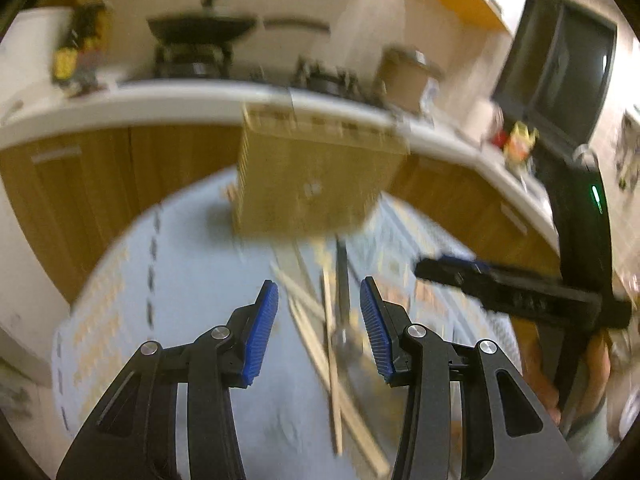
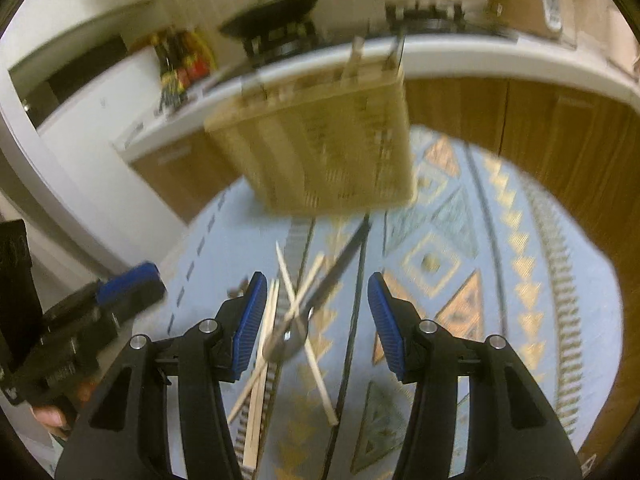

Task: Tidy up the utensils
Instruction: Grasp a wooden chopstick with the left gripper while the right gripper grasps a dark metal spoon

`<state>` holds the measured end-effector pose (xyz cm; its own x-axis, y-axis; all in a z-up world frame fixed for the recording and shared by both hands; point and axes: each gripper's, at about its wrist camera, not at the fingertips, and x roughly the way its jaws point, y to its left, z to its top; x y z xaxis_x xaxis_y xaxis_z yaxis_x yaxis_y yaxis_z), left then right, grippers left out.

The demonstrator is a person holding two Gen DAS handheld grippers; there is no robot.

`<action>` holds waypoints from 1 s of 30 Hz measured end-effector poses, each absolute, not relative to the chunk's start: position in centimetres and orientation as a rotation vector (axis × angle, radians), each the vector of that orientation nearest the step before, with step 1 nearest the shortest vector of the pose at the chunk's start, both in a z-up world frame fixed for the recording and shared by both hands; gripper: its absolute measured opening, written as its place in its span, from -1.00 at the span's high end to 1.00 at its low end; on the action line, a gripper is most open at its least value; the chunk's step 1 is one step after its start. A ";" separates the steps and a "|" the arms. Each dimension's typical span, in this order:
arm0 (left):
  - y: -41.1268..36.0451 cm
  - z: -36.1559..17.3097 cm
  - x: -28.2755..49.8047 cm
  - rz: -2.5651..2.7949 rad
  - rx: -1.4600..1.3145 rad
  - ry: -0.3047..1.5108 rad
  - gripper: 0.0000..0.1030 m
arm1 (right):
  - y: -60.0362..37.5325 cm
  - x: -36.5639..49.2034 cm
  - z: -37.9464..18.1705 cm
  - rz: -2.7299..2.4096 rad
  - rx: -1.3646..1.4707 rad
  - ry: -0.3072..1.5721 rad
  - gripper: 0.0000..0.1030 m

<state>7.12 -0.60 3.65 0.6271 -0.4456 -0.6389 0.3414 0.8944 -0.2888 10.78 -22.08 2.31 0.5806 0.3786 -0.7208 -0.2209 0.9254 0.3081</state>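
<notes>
Left gripper [image 1: 319,308] and right gripper [image 2: 317,304]: jaws wide apart, empty. Below them, pale wooden chopsticks [image 2: 286,280] and a steel spoon [image 2: 290,338] lie crossed on the patterned blue tablecloth [image 2: 500,280]. Slatted bamboo utensil holder [image 2: 320,148] beyond already has a few sticks; most sorting remains.

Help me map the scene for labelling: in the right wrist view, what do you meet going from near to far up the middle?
right gripper → crossed wooden chopsticks with a metal spoon → wooden utensil holder → white countertop edge → black pan on the stove.
</notes>
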 end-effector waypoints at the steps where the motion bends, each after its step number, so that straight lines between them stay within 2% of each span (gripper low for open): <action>1: -0.8 2.6 7.1 -0.475 -0.140 0.817 0.20 | -21.8 11.1 1.6 0.359 0.197 0.915 0.05; 4: -1.1 -0.1 7.1 -0.516 -0.127 0.916 0.20 | -21.3 11.9 -0.4 0.366 0.215 0.986 0.09; 7: -1.5 -2.0 7.2 -0.557 -0.108 0.998 0.22 | -21.0 13.1 -2.1 0.379 0.250 1.064 0.30; 11: -2.2 -3.1 6.9 -0.590 -0.098 1.050 0.23 | -20.8 14.8 -3.7 0.372 0.313 1.135 0.34; 17: -2.8 -3.6 7.0 -0.599 -0.066 1.081 0.24 | -19.8 16.3 -3.8 0.331 0.310 1.160 0.41; 25: -3.4 -4.4 6.8 -0.569 -0.020 1.114 0.51 | -17.9 17.7 -4.1 0.244 0.215 1.172 0.59; 30: -3.9 -4.8 6.7 -0.563 -0.006 1.130 0.53 | -16.4 17.7 -4.3 0.212 0.136 1.158 0.63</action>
